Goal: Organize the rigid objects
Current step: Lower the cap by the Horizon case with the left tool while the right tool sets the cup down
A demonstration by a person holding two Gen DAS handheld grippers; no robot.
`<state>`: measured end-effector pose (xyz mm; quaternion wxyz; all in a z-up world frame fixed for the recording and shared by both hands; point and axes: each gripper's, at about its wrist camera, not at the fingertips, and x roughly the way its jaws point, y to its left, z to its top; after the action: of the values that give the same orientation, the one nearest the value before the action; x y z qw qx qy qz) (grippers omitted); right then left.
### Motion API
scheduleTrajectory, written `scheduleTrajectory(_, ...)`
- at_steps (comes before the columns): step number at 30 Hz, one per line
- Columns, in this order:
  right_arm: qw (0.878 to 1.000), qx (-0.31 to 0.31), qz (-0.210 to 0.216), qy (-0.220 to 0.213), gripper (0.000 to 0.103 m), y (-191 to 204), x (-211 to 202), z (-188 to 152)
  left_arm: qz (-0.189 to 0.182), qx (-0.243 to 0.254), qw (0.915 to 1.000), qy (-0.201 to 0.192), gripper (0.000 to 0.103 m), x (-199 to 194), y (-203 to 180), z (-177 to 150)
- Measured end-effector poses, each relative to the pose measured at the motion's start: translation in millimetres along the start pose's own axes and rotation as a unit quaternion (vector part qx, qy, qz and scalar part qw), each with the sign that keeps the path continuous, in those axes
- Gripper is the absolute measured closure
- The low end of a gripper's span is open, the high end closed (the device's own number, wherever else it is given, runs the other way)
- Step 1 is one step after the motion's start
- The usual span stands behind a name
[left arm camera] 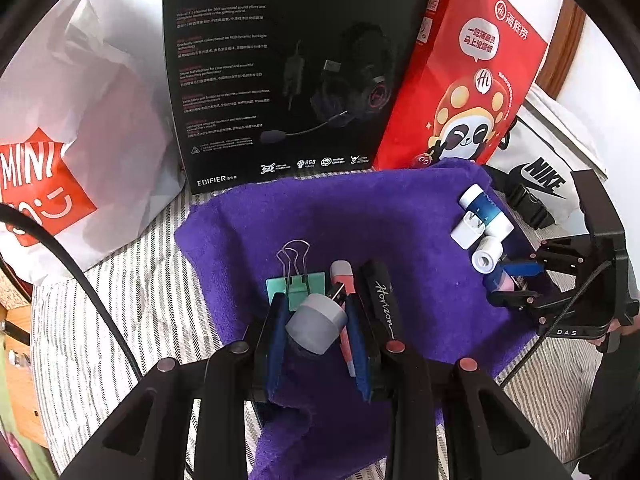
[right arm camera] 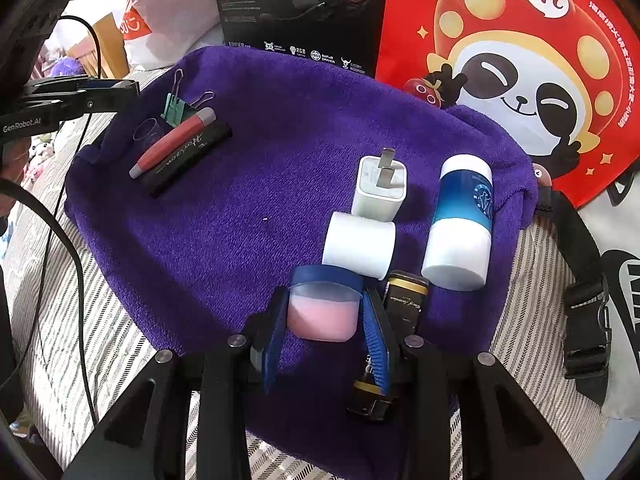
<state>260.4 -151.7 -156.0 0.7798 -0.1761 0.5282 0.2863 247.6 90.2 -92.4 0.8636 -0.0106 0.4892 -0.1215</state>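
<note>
**Two grips over the purple towel, labels all around**

We see our left gripper pinching a small grey cap-shaped piece between its blue pads, low over the purple towel. Just behind it lie a green binder clip, a red pen-like stick and a black case with "Horizon" in white script, the stick and the case side by side and touching.

Our right gripper has its jaws about a pink jar with a blue lid; the jar sits between the blue pads, though we cannot tell whether they press on it. Just beside the right-hand pad lies a black-and-gold tube whose script we cannot read. Beyond stand a white cylinder, a white plug adapter touching it, and a blue-and-white bottle, its round emblem too small to read.

Behind the towel we read "HECATE", "EDIFIER" and "7.1 SURROUND SOUND USB GAMING HEADSET" on a black box, "Hi" above a panda on a red bag, "MINI" on a white bag, and "NIKE" on another white bag. Everything rests on striped bedding. The left tool's body, seen from the right wrist, reads "GenRobot.AI".
</note>
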Motion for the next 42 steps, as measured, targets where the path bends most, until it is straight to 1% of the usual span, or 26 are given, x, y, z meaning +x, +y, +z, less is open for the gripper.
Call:
scheduleTrajectory(1,1.0,0.001,0.001,0.001,0.059,-0.7,0.9,0.8,0.001,0.001,1.0,0.0,0.075,0.0,-0.4,-0.1)
scheduleTrajectory(3,1.0,0.001,0.0,0.006,0.042,-1.0,1.9,0.8,0.001,0.003,1.0,0.002,0.075,0.9,-1.1,-0.1)
scheduleTrajectory(4,1.0,-0.001,-0.004,0.009,0.041,-1.0,2.3,0.2,0.001,0.005,1.0,0.003,0.075,1.5,-1.6,-0.1)
scheduleTrajectory(8,1.0,-0.018,-0.013,0.009,0.041,2.0,-0.5,-0.9,0.0,0.013,0.9999,0.011,0.075,7.9,-5.8,-0.3)
scheduleTrajectory(13,1.0,-0.02,-0.009,-0.004,0.041,-2.5,-13.1,-1.1,-0.003,0.025,0.9994,0.023,0.075,17.2,-14.3,-1.3)
scheduleTrajectory(18,1.0,-0.007,-0.009,-0.024,0.041,-11.4,-28.2,2.2,-0.018,0.052,0.9978,0.036,0.075,26.0,-32.7,-3.5)
scheduleTrajectory(21,0.999,0.004,-0.02,-0.031,0.041,-20.1,-35.4,2.6,-0.016,0.064,0.9969,0.043,0.075,32.2,-44.5,-4.1)
scheduleTrajectory(23,0.999,0.01,-0.024,-0.035,0.041,-24.5,-39.2,-0.5,-0.021,0.069,0.9962,0.048,0.075,35.9,-52.1,-6.4)
scheduleTrajectory(29,0.997,0.039,-0.039,-0.048,0.041,-43.1,-51.8,-3.9,-0.027,0.106,0.9923,0.058,0.075,44.7,-76.4,-14.6)
scheduleTrajectory(31,0.997,0.047,-0.045,-0.051,0.041,-50.1,-55.4,-5.0,-0.028,0.108,0.9919,0.06,0.075,44.8,-79.0,-15.1)
scheduleTrajectory(33,0.995,0.061,-0.051,-0.059,0.041,-59.8,-61.6,-6.6,-0.038,0.108,0.9915,0.062,0.075,45.5,-81.0,-15.3)
scheduleTrajectory(37,0.992,0.092,-0.049,-0.075,0.04,-72.2,-69.3,-6.9,-0.038,0.118,0.9902,0.065,0.075,47.2,-87.7,-17.0)
scheduleTrajectory(42,0.99,0.099,-0.055,-0.082,0.04,-72.8,-69.4,-4.6,-0.023,0.134,0.9876,0.078,0.075,55.8,-95.3,-21.9)
